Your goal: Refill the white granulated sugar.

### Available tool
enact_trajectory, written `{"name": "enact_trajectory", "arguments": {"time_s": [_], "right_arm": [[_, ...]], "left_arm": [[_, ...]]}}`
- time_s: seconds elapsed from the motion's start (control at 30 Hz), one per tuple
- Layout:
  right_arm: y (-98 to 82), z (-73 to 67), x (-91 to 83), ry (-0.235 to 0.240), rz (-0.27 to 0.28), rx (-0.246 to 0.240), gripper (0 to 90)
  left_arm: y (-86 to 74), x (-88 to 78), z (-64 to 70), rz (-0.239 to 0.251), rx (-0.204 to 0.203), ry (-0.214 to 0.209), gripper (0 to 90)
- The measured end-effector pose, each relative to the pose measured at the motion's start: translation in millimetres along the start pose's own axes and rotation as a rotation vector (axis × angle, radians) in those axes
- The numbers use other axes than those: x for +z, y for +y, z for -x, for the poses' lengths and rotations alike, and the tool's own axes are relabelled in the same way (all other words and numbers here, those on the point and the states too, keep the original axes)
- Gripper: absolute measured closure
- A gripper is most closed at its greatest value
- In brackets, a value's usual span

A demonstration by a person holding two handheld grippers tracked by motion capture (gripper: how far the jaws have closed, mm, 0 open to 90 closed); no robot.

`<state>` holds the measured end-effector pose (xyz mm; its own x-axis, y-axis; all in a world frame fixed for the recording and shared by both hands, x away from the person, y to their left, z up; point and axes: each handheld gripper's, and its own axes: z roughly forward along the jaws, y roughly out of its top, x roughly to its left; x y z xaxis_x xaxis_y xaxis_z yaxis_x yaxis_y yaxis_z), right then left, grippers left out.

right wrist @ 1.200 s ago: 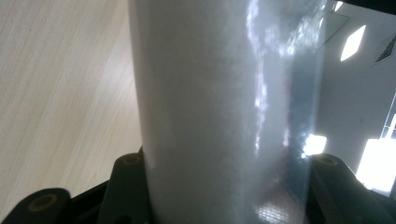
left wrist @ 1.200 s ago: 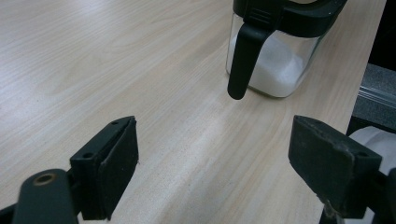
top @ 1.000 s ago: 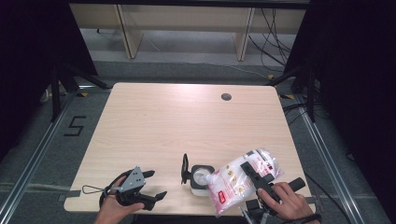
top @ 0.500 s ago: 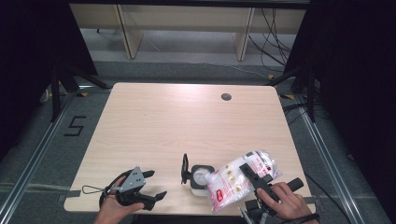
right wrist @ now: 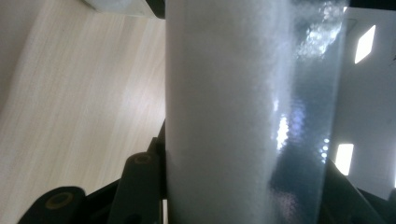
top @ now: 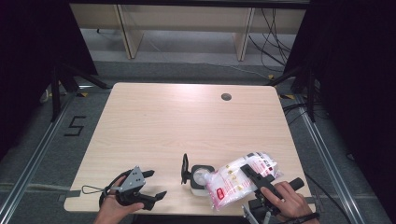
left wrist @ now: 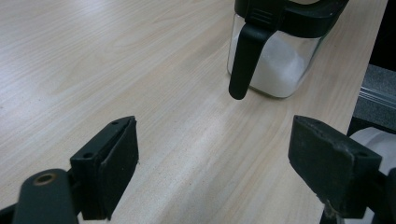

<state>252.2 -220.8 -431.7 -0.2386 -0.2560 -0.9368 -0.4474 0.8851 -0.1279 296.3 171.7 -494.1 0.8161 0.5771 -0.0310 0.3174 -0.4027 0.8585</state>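
— Pale wood-grain counter [top: 187, 121], round grommet hole [top: 226, 97] near its far right, grey floor and dark drapes around. What's on it?

— Near edge, middle: small clear glass jar with a black flip lid [top: 200, 176], lid standing up on its left side. White granules fill the lower part [left wrist: 280, 74]; the black lid tab hangs down its front in the left gripper view.

— And the bag?

— Clear plastic bag of white powder with red print [top: 236, 179], near right of the counter, lying tilted with its low left end touching the jar's rim. Contact with the jar mouth itself: cannot tell.

— Right gripper?

— Right gripper [top: 256, 176] held in the right hand [top: 285, 200] at the near right corner. Black fingers clenched across the bag, one seen lying over its top. Jaws have just been closing, bag between them. Right gripper view: the bag [right wrist: 243, 112] rises white and translucent between the jaws.

— Left gripper?

— Left gripper [top: 152, 184] near the left corner, in the left hand [top: 114, 207], grey three-cornered plate on top, pointed toward the jar. Fingers [left wrist: 112, 163] released, wide apart, bare counter between them, well short of the jar.
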Motion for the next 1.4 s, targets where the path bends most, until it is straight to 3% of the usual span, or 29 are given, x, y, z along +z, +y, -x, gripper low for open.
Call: {"name": "enact_trajectory", "arguments": {"time_s": [0.1,0.2,0.27,0.3,0.33,0.4,0.43,0.57,0.6,0.63,0.67,0.77,0.8,0.83,0.9,0.93,0.97,1.0,1.1,1.17,1.3,1.33,1.37,1.4], "right_arm": [[-1.2,1.3,0.6,-0.009,0.026,0.004,60.0],[-4.5,-0.4,-0.1,0.004,0.035,0.07,60.1],[-7.1,1.3,0.0,0.003,0.048,0.079,60.3],[-8.1,0.9,0.6,-0.004,0.055,0.086,60.3],[-9.0,-0.2,0.7,0.008,0.054,0.106,60.4],[-11.0,0.2,0.5,0.004,0.063,0.101,60.5],[-12.0,-1.1,1.0,0.011,0.068,0.133,60.5],[-16.0,-2.1,2.6,0.008,0.09,0.148,60.7],[-16.9,-5.7,2.5,0.018,0.085,0.206,60.8],[-18.2,-1.7,3.2,-0.003,0.107,0.158,60.8],[-18.6,-5.0,3.6,0.014,0.109,0.206,60.9],[-19.5,-4.9,4.0,0.011,0.125,0.195,61.0],[-19.9,-5.5,4.4,0.02,0.128,0.206,61.1],[-20.4,-9.0,3.3,0.026,0.114,0.259,61.1],[-21.8,-7.1,3.1,0.033,0.129,0.249,61.3],[-21.9,-12.2,2.5,0.044,0.125,0.338,61.4],[-23.2,-7.3,3.8,0.038,0.162,0.301,61.5],[-23.9,-7.8,2.9,0.047,0.16,0.337,61.5],[-27.6,-6.6,6.2,0.045,0.205,0.362,61.9],[-29.4,-8.0,8.8,0.064,0.219,0.418,62.1],[-31.5,-10.1,11.1,0.079,0.219,0.451,62.7],[-31.5,-12.2,11.1,0.085,0.23,0.492,62.8],[-32.3,-10.4,11.3,0.08,0.23,0.467,62.8],[-32.3,-10.3,11.2,0.08,0.229,0.466,62.9]], "left_arm": [[-0.1,-0.6,-1.3,-0.009,0.003,-0.001,16.0],[-0.5,-0.7,0.9,-0.006,-0.024,-0.001,16.0],[-0.2,-0.8,-0.1,-0.003,-0.004,0.011,16.1],[-0.6,-0.2,1.6,0.005,-0.034,0.004,16.1],[-0.6,-0.2,1.2,0.001,-0.033,0.001,16.1],[-0.7,-0.3,1.2,0.001,-0.031,0.0,16.1],[-0.7,-0.2,1.3,0.005,-0.033,0.004,16.1],[-0.3,-0.8,-0.7,0.002,0.003,0.007,16.1],[-0.2,-0.6,-0.7,0.005,0.002,0.006,16.1],[-0.2,-0.3,-0.4,0.009,-0.005,0.006,16.1],[-0.8,-0.1,1.4,0.01,-0.036,0.01,16.1],[-0.2,-1.5,-0.4,-0.003,-0.004,0.009,16.1],[-0.3,-1.5,0.1,-0.003,-0.016,0.011,16.1],[-0.5,-1.4,0.5,-0.002,-0.023,0.01,16.1],[0.0,-1.8,0.1,0.001,-0.006,0.01,16.1],[0.0,-1.8,0.0,0.001,-0.006,0.011,16.1],[0.0,-1.7,-0.2,0.0,-0.006,0.01,16.1],[0.0,-2.3,-1.3,-0.026,-0.007,0.015,16.1],[-0.2,-1.3,-0.5,-0.002,-0.002,0.009,16.1],[-0.2,-1.0,-0.3,0.0,-0.006,0.01,16.1],[-0.6,-0.2,-0.1,0.008,-0.008,0.005,16.1],[-0.3,-0.6,-0.3,0.006,-0.005,0.007,16.1],[-1.0,-0.6,1.0,0.004,-0.032,0.013,16.1],[-0.9,-0.8,0.7,0.001,-0.027,0.013,16.1]]}}
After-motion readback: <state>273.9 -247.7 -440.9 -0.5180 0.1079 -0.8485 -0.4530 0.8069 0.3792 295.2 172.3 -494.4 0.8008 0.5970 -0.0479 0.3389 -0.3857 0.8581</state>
